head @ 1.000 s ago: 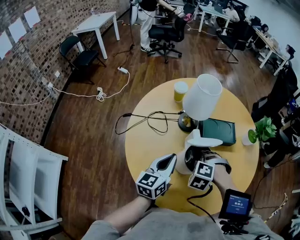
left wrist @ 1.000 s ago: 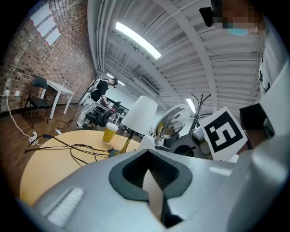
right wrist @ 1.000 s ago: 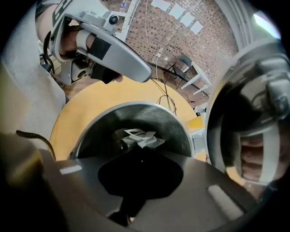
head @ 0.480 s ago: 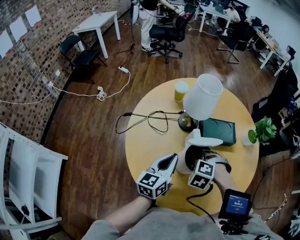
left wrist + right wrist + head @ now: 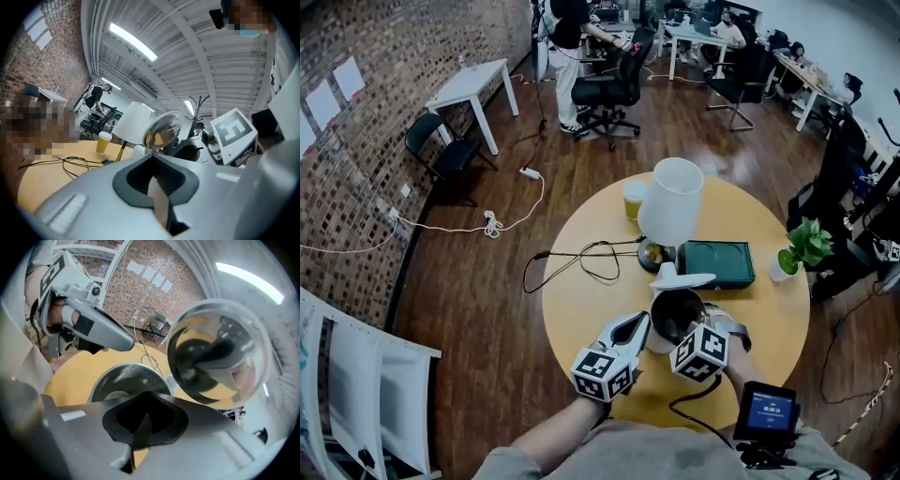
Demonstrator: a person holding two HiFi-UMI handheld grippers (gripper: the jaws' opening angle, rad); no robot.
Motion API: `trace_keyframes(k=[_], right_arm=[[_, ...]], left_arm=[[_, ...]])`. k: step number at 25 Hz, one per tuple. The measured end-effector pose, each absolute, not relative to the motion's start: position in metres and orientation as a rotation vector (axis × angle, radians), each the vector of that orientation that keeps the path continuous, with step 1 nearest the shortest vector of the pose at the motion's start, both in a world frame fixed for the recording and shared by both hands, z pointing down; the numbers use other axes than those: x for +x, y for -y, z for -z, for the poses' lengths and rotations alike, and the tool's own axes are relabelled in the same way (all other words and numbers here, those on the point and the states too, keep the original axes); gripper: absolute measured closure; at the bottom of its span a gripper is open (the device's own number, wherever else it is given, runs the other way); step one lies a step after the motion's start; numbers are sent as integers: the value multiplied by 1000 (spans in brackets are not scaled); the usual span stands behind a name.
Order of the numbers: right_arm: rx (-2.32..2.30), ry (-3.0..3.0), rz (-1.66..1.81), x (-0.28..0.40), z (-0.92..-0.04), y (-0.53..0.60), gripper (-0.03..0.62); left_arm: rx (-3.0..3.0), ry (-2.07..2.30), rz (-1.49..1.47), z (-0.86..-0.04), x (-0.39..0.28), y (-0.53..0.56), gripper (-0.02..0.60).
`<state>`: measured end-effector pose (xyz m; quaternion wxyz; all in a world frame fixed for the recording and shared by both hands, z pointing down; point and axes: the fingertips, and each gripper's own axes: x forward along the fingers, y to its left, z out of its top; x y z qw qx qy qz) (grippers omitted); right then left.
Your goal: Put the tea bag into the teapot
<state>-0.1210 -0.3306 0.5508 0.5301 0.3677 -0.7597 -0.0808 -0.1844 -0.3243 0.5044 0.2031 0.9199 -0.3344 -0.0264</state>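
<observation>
A dark teapot (image 5: 673,317) stands on the round yellow table (image 5: 581,300) with its hinged lid (image 5: 682,278) tipped open. My left gripper (image 5: 641,322) is shut, its tips just left of the pot. A pale strip shows between its jaws (image 5: 157,185); I cannot tell if it is a held thing. My right gripper (image 5: 709,328) sits at the pot's near right side. In its own view it (image 5: 140,425) is shut, empty, and looks into the open pot (image 5: 123,380) below the raised lid (image 5: 218,357). No tea bag shows plainly.
Behind the pot stand a white-shaded lamp (image 5: 671,200), a paper cup (image 5: 634,198) and a dark green tray (image 5: 715,263). A potted plant (image 5: 802,248) is at the right edge. A black cable (image 5: 581,261) loops across the table's left half.
The head view has shifted, so the whole scene sits a little differently. Both grippers stay beside the teapot and the lid remains open.
</observation>
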Motion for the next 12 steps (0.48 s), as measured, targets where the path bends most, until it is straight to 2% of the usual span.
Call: trace_keyframes(k=[12], right_arm=[[1487, 2069, -60, -91, -482, 283, 586]], left_arm=[[2732, 766, 50, -457, -138, 281, 584]])
